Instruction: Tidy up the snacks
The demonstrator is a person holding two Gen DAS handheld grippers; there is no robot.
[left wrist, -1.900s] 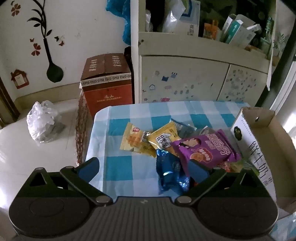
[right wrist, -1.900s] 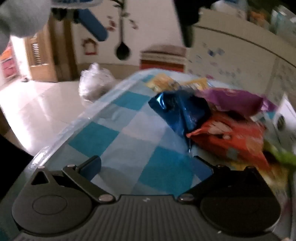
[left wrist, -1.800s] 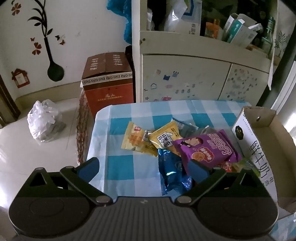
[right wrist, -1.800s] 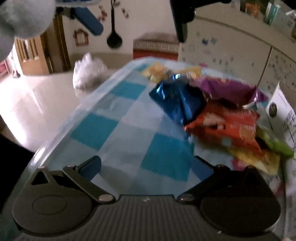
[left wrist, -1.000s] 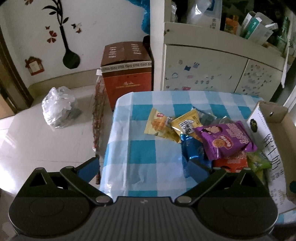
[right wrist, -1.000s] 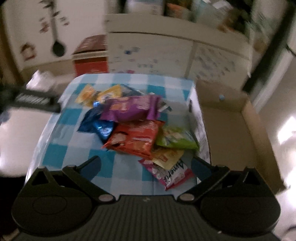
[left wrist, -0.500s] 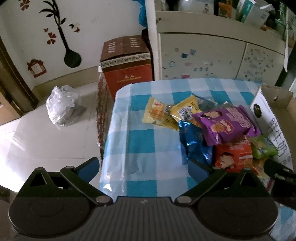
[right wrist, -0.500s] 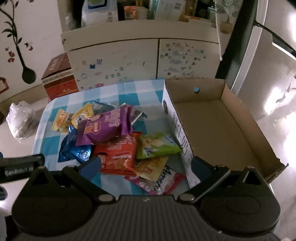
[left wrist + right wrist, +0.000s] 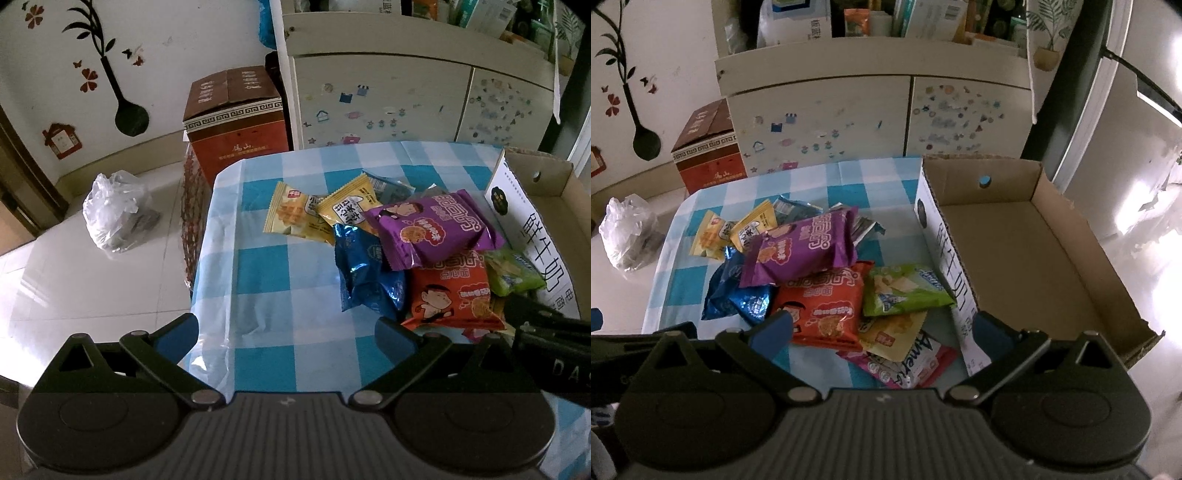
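Observation:
A pile of snack packets lies on a blue-and-white checked tablecloth (image 9: 280, 273). A purple packet (image 9: 801, 251) tops it, over a red one (image 9: 823, 310), a blue foil one (image 9: 365, 273), a green one (image 9: 905, 288), yellow ones (image 9: 295, 218) and a pink one (image 9: 916, 365). An empty cardboard box (image 9: 1027, 258) stands right of the pile. My left gripper (image 9: 286, 332) is open and empty, above the table's near left edge. My right gripper (image 9: 882, 325) is open and empty, above the pile's near side by the box wall.
A white cabinet (image 9: 871, 122) with cluttered shelves stands behind the table. A red-brown carton (image 9: 236, 122) and a white plastic bag (image 9: 114, 214) sit on the tiled floor to the left. The right gripper's body (image 9: 554, 354) shows in the left wrist view.
Both grippers pulled back and rose from low over the table. The right one swung right, bringing the box into view. Both stayed open. The snacks have not moved.

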